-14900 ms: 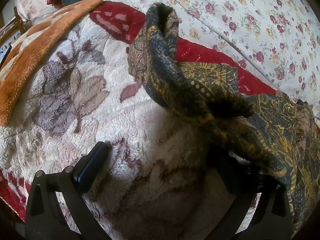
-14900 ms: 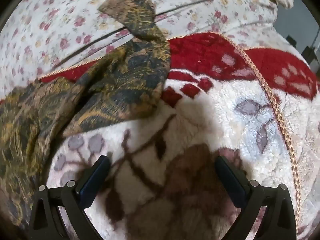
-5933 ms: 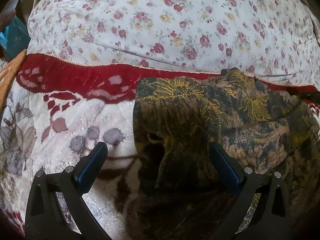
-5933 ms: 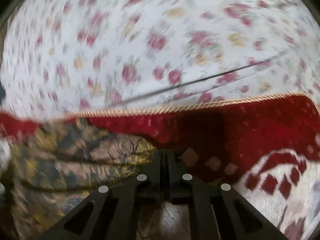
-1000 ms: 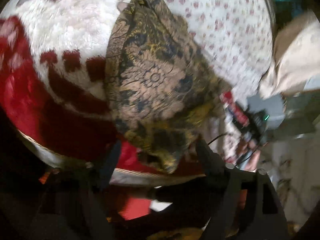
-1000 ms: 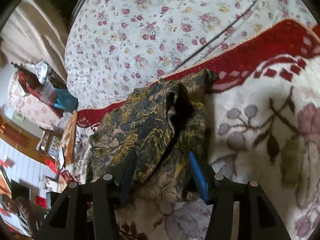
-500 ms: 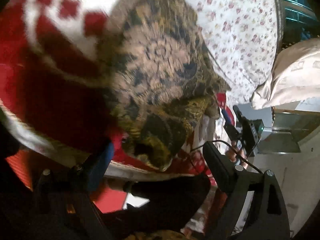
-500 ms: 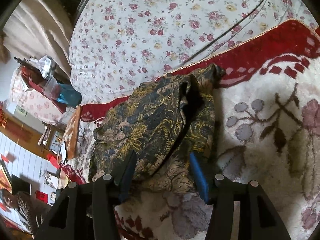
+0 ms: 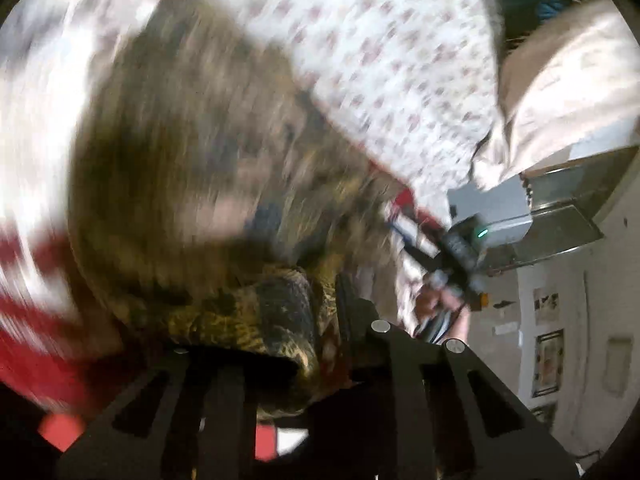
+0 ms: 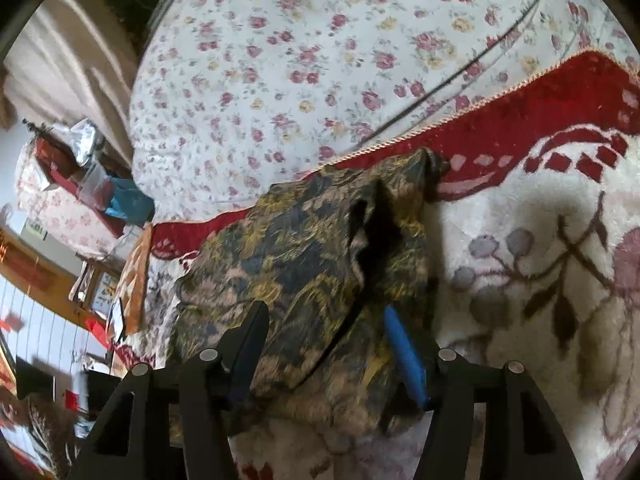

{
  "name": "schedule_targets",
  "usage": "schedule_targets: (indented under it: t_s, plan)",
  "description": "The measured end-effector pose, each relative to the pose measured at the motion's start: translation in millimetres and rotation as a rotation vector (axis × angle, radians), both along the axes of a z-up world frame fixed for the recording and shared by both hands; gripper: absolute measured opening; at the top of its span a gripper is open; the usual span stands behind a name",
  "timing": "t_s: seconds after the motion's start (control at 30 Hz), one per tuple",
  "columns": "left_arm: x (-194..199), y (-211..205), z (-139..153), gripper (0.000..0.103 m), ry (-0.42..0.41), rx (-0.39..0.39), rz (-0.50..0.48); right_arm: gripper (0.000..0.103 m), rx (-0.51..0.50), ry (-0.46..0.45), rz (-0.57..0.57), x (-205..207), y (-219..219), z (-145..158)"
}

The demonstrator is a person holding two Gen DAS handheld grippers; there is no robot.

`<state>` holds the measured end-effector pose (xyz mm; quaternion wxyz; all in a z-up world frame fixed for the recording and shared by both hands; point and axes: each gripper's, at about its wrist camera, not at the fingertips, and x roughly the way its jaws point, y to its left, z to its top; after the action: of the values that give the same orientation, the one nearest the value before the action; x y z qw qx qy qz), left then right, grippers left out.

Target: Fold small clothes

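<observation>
So the whole thing was happening on a bed, with a plush cream blanket with red border and brown flower pattern (image 10: 540,280) spread over a white quilt dotted with small pink roses (image 10: 320,60). The small dark garment with the gold and tan paisley print (image 10: 304,264) lay bunched on the blanket right at the red border.

Big change in the last second: the left gripper (image 9: 324,320) had been gaping around the garment's near edge, then its fingers snapped together and clenched a rolled fold of that fabric. The left view was smeared with motion blur, so I'd guess a lift or pull-over for the next fold was starting.

The right gripper (image 10: 324,344) had its fingers parted either side of the other edge, opening a bit more, not pinching anything as far as I could see.
</observation>
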<state>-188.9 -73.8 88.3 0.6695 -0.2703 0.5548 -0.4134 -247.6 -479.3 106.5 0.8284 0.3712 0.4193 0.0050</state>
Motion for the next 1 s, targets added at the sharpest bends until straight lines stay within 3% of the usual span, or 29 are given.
schedule_targets:
  t_s: [0.13,0.17,0.2,0.27,0.37,0.47,0.63,0.7,0.77,0.83,0.87,0.9,1.0]
  plan:
    - [54.9,-1.2,46.1,0.016,-0.147,0.014,0.037,0.058,0.043,-0.03,0.004,23.8,-3.9,-5.6]
    - [68.3,-3.5,50.3,0.016,-0.175,0.03,0.049,0.051,0.023,-0.042,0.014,33.0,-2.6,-4.8]
    - [81.5,-5.8,50.8,0.016,-0.19,0.043,0.058,0.032,-0.008,-0.04,0.024,40.2,-0.3,-4.3]
    - [113.4,-12.7,45.7,0.016,-0.177,0.052,0.079,0.006,-0.103,0.009,0.06,64.0,7.6,-4.1]
    - [158.3,-16.8,36.8,0.016,-0.183,0.083,0.123,0.004,-0.163,-0.023,0.082,85.5,10.8,8.8]
    - [202.6,-18.3,18.6,0.016,-0.169,0.122,0.179,0.004,-0.197,-0.057,0.009,101.8,-3.1,16.6]
    - [265.3,-20.0,-29.2,0.016,-0.093,0.156,0.244,0.004,-0.251,-0.013,-0.128,140.0,-24.0,-2.9]
    - [277.3,-14.0,-42.4,0.016,-0.047,0.148,0.263,0.004,-0.235,-0.012,-0.143,153.3,-27.8,-14.7]
    - [277.3,-5.2,-44.2,0.019,-0.031,0.149,0.272,0.005,-0.241,0.059,-0.15,161.8,-30.9,-26.6]
    - [268.1,2.7,-35.4,0.051,-0.054,0.143,0.243,0.019,-0.215,0.077,-0.159,154.8,-32.6,-25.3]
    - [260.4,7.0,-28.7,0.056,-0.07,0.139,0.231,0.041,-0.203,0.055,-0.162,146.9,-32.0,-20.7]
    - [252.2,10.2,-23.2,0.061,-0.085,0.142,0.223,0.054,-0.207,0.021,-0.162,134.3,-28.4,-12.0]
    - [223.9,13.0,-13.0,0.062,-0.134,0.205,0.197,0.054,-0.197,-0.037,-0.039,119.5,-3.6,0.3]
